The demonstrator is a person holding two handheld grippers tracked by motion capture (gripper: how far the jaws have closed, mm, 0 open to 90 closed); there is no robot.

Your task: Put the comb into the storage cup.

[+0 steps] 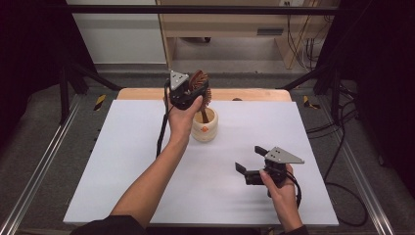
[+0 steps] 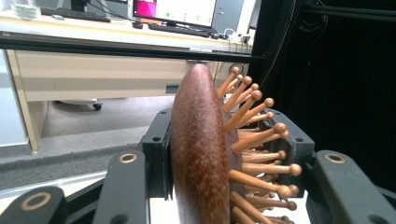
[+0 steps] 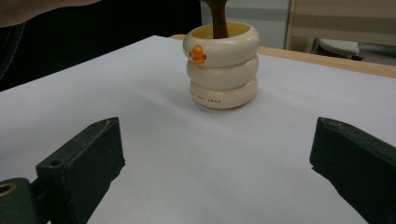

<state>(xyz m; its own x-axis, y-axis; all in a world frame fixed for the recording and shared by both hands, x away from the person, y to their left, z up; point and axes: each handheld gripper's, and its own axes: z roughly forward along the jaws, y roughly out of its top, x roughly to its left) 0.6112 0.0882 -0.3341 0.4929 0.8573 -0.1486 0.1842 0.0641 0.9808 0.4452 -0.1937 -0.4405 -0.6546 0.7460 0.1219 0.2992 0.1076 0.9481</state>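
So we've got the left gripper (image 1: 195, 88) clamped on the head of a dark brown wooden hairbrush with ball-tipped pins (image 2: 205, 154), its handle standing down in the cream ringed ceramic cup (image 1: 205, 127) on the white worktop (image 1: 122, 161). Our right gripper (image 1: 248, 162) sits well apart, jaws spread, holding nothing.

Polished wooden hairbrush (image 2: 201, 154), glossy cream holder (image 3: 222, 65), matt white table (image 1: 147, 161)

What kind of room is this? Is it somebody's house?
Probably not a house; it looks like a lab or workshop. A black metal frame surrounds the white table, cables trail on the floor, and a desk holds a computer screen.
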